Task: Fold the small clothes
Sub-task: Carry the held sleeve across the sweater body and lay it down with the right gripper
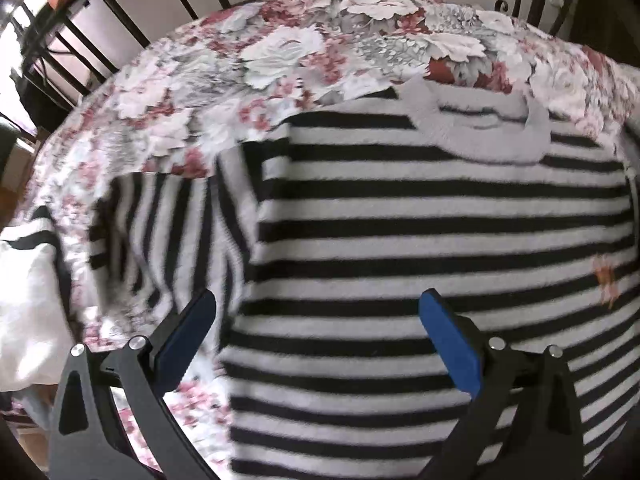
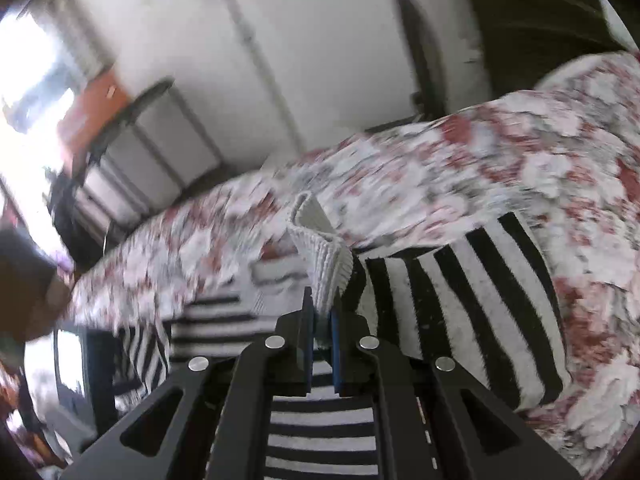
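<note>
black arms of the left gripper (image 1: pixel 318 312) fill the bottom of the left wrist view, and its two blue pads (image 1: pixel 450 340) stand wide apart with nothing between them. just under and ahead of them lies the striped sweater (image 1: pixel 420 220), black and white, spread with the front up on the flowered bedcover (image 1: pixel 248 68). its grey collar (image 1: pixel 492 136) is at the far end, near the top of the bed. one sleeve (image 1: pixel 160 232) lies bent out to the left side of the body, and this part is blurred. a small orange mark (image 1: pixel 606 280) sits on the chest at the right edge. a white cloth (image 1: pixel 28 304) lies at the left border, on the bedcover. dark metal bars of the bed frame (image 1: pixel 120 20) stand behind the bed, before a pale wall.

in the right wrist view the right gripper (image 2: pixel 323 316) has its jaws narrow, closed on the white ribbed cuff (image 2: pixel 326 264) of a sleeve, which stands up a little above the pads. the striped sweater (image 2: pixel 472 304) lies below and to the right of it, on the flowered bedcover (image 2: pixel 500 168). the picture is blurred, so small details cannot be told.
</note>
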Demonstrator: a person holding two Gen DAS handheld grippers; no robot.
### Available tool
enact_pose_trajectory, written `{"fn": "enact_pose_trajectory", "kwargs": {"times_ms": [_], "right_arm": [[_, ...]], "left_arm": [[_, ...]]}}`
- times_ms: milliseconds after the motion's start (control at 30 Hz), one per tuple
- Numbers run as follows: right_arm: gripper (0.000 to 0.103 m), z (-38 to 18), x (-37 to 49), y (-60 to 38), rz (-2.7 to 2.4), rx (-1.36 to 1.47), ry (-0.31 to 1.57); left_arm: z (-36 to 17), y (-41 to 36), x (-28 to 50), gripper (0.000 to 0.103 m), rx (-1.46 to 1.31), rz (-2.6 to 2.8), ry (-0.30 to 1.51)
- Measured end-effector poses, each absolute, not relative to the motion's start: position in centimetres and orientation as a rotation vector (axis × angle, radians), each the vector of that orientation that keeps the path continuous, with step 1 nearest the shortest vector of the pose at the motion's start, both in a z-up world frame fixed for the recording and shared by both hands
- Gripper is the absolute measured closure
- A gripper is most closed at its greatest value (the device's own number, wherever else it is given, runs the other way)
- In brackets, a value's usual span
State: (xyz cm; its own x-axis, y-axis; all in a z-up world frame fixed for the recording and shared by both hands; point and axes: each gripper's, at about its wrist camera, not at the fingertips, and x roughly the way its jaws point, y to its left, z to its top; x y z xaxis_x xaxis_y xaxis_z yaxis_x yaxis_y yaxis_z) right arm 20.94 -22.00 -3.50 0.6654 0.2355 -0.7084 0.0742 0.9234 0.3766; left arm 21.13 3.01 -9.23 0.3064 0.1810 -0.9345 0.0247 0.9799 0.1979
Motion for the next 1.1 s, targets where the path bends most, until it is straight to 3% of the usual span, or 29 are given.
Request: {"fn": "enact_pose_trajectory", "kwargs": {"times_ms": [333, 500, 567, 733, 1000, 1100], "right_arm": [[0.095, -11.8, 22.4, -15.6, 0.23, 0.232, 1.068], [0.088, -13.1, 22.6, -15.6, 0.273, 0.263, 1.139], [0.069, -12.5, 22.6, -15.7, 0.305, 0.307, 1.175], [0.064, -10.3, 22.0, -16.6, 0.318, 0.319, 1.196], [0.065, -7.2, 23.0, -24.2, 0.037, 0.364, 1.082], [0.074, -7.8, 23.1, -28.4, -0.076, 0.457, 1.072]], "left_arm": [[-13.4, 1.8, 23.9, 0.004, 0.107, 0.109, 1.355], [-13.3, 0.9, 23.9, 0.004, 0.127, 0.087, 1.353], [-13.0, 0.6, 23.8, 0.004, 0.113, 0.081, 1.351], [-11.9, 0.7, 24.3, 0.004, 0.03, 0.074, 1.362], [-12.2, -2.2, 25.4, 0.004, -0.028, 0.011, 1.419], [-12.9, -3.9, 25.6, 0.005, -0.004, -0.016, 1.411]]}}
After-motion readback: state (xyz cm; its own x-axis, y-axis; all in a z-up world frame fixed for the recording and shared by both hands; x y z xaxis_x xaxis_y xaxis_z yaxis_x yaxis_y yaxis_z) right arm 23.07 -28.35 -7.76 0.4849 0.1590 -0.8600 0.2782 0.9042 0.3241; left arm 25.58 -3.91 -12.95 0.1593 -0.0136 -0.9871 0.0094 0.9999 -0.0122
